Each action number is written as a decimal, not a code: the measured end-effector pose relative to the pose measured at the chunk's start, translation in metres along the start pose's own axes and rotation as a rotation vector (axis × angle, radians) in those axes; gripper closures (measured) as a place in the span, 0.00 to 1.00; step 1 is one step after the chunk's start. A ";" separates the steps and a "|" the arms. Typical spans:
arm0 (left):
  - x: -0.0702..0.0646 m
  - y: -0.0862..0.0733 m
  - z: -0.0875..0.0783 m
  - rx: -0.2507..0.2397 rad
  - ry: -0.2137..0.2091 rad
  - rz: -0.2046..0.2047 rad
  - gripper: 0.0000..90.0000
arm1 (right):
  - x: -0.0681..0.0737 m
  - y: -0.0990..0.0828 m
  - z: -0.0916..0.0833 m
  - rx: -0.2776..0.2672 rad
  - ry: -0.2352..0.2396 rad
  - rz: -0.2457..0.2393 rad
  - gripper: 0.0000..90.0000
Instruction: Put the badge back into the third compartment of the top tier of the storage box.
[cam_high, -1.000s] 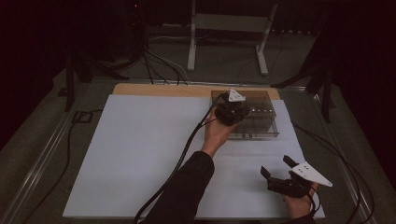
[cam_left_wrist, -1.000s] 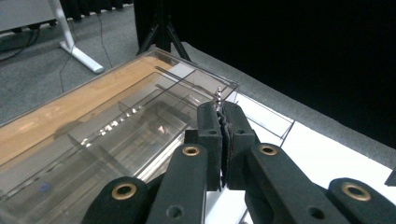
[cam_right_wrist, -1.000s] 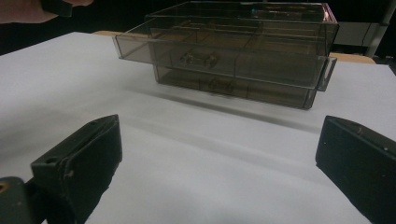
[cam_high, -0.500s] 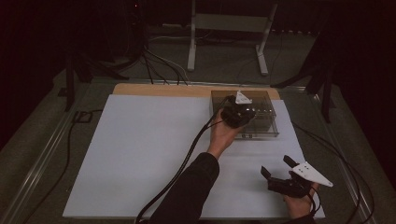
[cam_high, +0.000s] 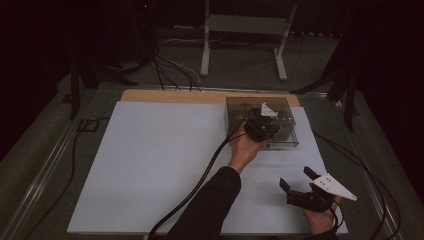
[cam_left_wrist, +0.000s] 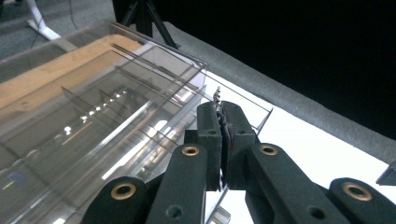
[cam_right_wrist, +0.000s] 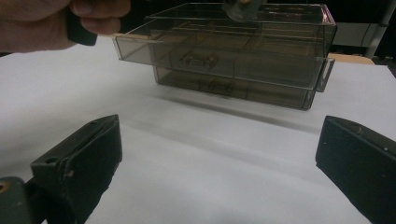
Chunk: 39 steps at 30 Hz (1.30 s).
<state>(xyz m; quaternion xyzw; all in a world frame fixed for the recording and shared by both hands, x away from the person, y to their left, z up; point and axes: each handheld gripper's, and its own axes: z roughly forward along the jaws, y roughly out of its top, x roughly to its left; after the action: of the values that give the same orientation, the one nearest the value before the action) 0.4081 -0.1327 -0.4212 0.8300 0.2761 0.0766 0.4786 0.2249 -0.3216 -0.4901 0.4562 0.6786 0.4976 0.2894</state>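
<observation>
Left gripper (cam_left_wrist: 219, 140), jaws pressed together on a tiny metallic item (cam_left_wrist: 216, 96), hangs above the clear smoky plastic drawer box (cam_high: 282, 131); slight slackening could drop it outside. Right gripper (cam_high: 298, 186) sits jaws-apart, near the box.

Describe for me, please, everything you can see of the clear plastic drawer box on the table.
The drawer box is smoky, see-through plastic, low and rectangular, with thin inner dividers and two stacked drawers with small moulded front handles. The upper drawer sits slightly pulled out. It stands flat at the far right of the white table, its back near the wooden strip. The left gripper hovers over its top, jaws shut on something tiny and glinting; I cannot tell whether it touches the box.
</observation>
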 end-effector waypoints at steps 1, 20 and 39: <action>-0.002 0.000 0.003 0.007 -0.002 0.000 0.99 | 0.000 0.000 0.000 -0.001 0.000 0.000 0.01; -0.003 -0.004 0.010 -0.013 -0.005 -0.048 0.86 | 0.000 0.000 0.000 -0.001 0.001 -0.002 0.01; 0.045 -0.013 -0.073 -0.093 0.185 -0.126 0.10 | 0.000 0.000 0.001 0.001 -0.003 -0.007 0.01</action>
<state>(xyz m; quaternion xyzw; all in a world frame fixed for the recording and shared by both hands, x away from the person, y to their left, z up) 0.4126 -0.0489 -0.3999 0.7772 0.3667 0.1355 0.4930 0.2256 -0.3212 -0.4907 0.4549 0.6800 0.4954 0.2919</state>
